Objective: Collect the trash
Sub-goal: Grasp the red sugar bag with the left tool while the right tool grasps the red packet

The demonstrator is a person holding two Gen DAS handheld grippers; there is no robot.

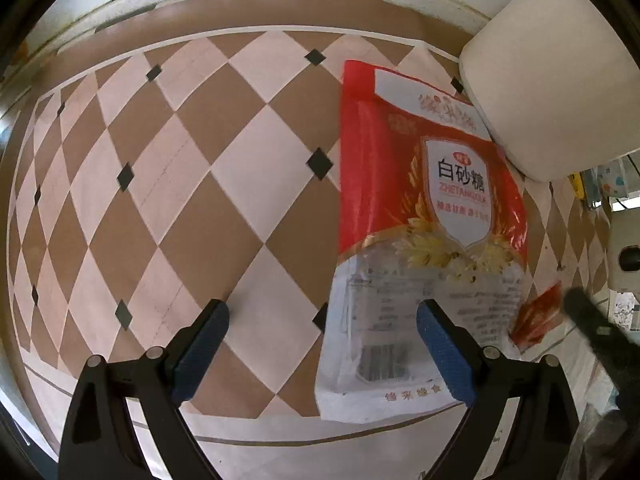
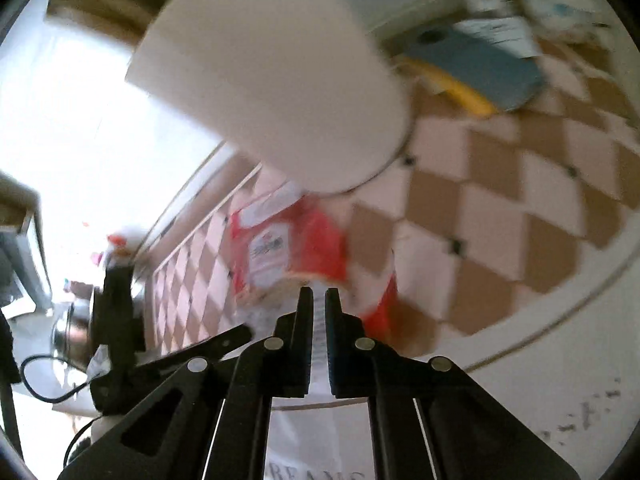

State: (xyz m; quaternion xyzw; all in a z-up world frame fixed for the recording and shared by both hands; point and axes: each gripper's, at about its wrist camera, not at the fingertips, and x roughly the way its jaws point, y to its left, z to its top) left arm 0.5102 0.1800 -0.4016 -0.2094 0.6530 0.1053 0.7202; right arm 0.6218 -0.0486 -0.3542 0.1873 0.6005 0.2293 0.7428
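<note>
Beside the white bin [image 1: 552, 80], our right gripper [image 2: 319, 300] pinches the red sugar bag [image 1: 420, 200]; our left gripper [image 1: 322, 316] gapes wide, holding nothing.

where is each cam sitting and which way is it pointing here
Left wrist: on the left gripper, looking down at the checkered floor; its open blue-padded fingers show, empty.
Right wrist: on the right gripper, facing floor and white bin; its black fingers pinch the sugar bag, and the left gripper shows at left.
Shared: sugar bag, white bin, floor.
</note>
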